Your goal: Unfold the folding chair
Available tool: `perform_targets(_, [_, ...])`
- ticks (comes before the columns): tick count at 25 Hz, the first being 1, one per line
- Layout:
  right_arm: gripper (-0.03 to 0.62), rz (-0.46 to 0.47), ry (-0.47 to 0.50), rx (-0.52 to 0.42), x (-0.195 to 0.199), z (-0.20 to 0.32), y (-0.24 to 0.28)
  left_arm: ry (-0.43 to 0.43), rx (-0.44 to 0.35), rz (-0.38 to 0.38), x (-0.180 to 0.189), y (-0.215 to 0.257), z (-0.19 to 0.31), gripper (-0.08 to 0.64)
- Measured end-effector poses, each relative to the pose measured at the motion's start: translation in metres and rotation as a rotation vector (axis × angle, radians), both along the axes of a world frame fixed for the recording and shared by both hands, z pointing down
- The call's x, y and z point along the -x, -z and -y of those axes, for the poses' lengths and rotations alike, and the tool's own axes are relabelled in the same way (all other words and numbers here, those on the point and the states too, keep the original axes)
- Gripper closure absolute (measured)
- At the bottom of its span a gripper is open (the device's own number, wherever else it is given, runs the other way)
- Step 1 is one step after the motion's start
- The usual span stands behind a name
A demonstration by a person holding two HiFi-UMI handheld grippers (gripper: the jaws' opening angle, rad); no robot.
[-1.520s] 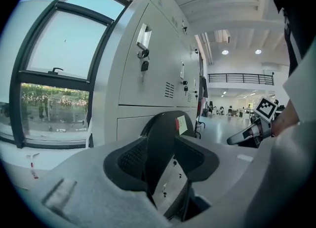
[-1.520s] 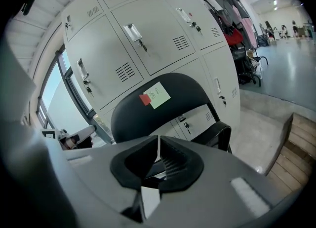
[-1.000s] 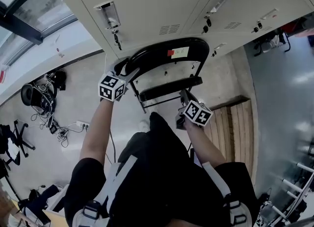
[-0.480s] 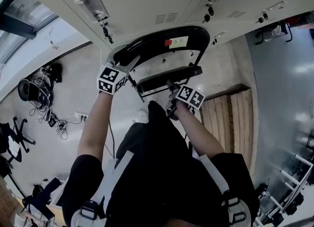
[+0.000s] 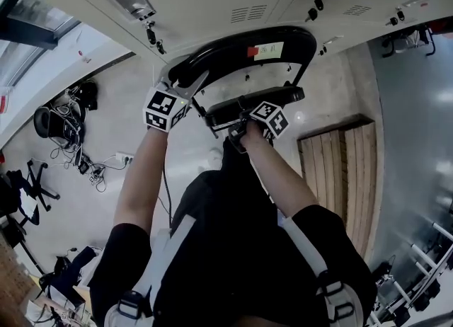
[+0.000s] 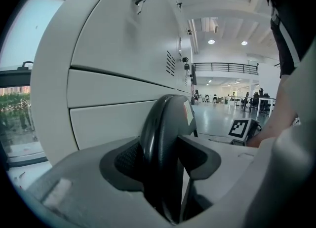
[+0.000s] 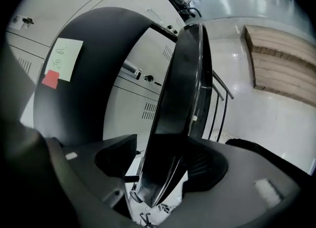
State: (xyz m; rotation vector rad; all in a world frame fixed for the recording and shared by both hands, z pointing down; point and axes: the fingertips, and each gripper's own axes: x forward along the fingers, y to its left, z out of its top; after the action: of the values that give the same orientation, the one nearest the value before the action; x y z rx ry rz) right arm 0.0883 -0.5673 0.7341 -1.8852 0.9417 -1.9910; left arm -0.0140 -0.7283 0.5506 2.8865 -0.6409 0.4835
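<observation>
Left gripper view first: my left gripper point(image 6: 163, 158) has its jaws clamped on the curved black backrest point(image 6: 165, 118) of the folding chair point(image 5: 233, 53). They have just been closing in, and now a pad presses on each side of that rounded edge. Solid hold there.

Over to the right gripper view: my right gripper point(image 7: 158, 165) has just been opening and its jaws stand wide. The chair's black seat point(image 7: 182, 89) hangs edge-on between them. There's a clear gap at the pad on the picture's left. On the other side the seat runs close by the pad, and I can't tell whether it touches. No pinch on it, so this side holds nothing.

Further out in that view, the backrest arches up on the left, carrying a pale note point(image 7: 63, 57) with a red tag point(image 7: 51, 79) just below it. Thin dark frame tubes point(image 7: 217, 108) drop away beyond the seat.

Head view now: the chair stands right against a row of grey lockers point(image 5: 212, 0). My left arm reaches to the backrest's left end, and my right arm reaches to the seat, a dark bar just under the arch. Wooden slats point(image 5: 336, 170) lie on the glossy floor point(image 5: 410, 141) to the right of the chair.
</observation>
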Motion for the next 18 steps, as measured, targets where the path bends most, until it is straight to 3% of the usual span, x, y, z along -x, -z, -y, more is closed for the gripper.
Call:
perform_targets(3, [0.379, 0.001, -0.043, 0.017, 0.001, 0.002, -0.01, -0.01, -0.008, -0.003, 0.0, 0.001, -0.001, 0.346])
perform_targets(6, [0.416, -0.043, -0.036, -0.051, 0.0, 0.008, -0.007, -0.011, -0.02, -0.011, 0.0, 0.002, 0.001, 0.345])
perform_targets(12, [0.425, -0.076, -0.052, -0.136, 0.001, -0.012, -0.003, -0.051, -0.031, 0.008, -0.002, 0.002, -0.006, 0.351])
perform_targets(18, [0.431, -0.041, -0.065, -0.191, 0.005, -0.06, -0.006, -0.048, -0.009, 0.011, 0.001, -0.003, -0.016, 0.353])
